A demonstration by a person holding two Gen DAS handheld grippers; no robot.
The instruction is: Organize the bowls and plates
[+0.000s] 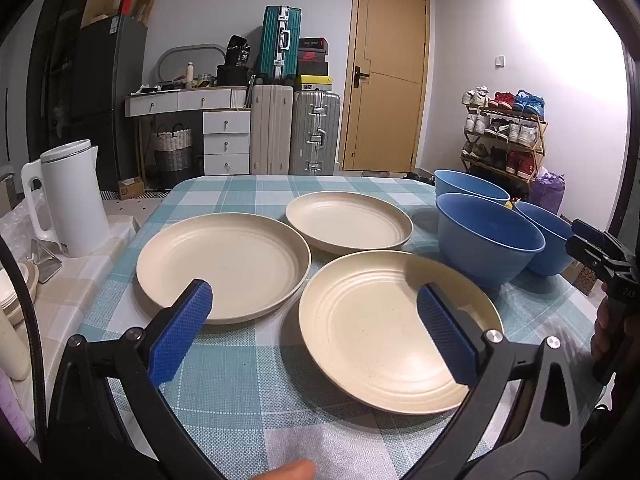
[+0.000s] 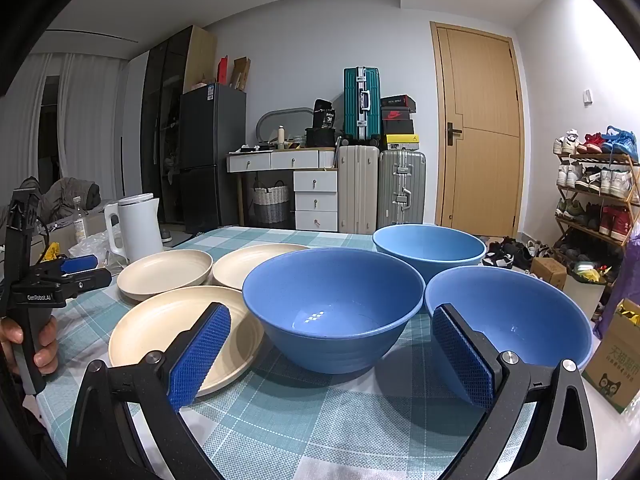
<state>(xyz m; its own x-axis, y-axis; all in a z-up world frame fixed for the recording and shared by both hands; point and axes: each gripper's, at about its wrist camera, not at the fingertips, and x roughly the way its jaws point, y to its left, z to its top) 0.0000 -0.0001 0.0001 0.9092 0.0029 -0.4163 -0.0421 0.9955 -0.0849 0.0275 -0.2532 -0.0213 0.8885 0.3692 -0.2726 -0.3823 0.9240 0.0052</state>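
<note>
- Left gripper: jaws spread as wide as they go, holding nothing. It tilts down over the table.
- Near plate lies just ahead of it, partly behind its right pad; left plate lies ahead behind the left pad; far plate sits beyond both. The three lie flat and single, rims close together, not stacked.
- Right gripper: also fully open and empty.
- Mid bowl stands straight ahead between its pads, right bowl behind the right pad, far bowl beyond. All stand upright, close together.
- Handling, as I judge it: plates and bowls look like light, stiff matte plastic or fibre ware, unlikely to shatter, with smooth surfaces that could slide on the cloth.
- Plates are shallow with a raised rim; the nearest rim edge is the place to pinch, one pad above and one below.
- Bowls are deep with thin walls; pinch the near wall just under the rim, one pad inside, one outside.
- Risk: a rim pinch lets a plate droop or swing, and nudging a plate pushes its neighbour.
</note>
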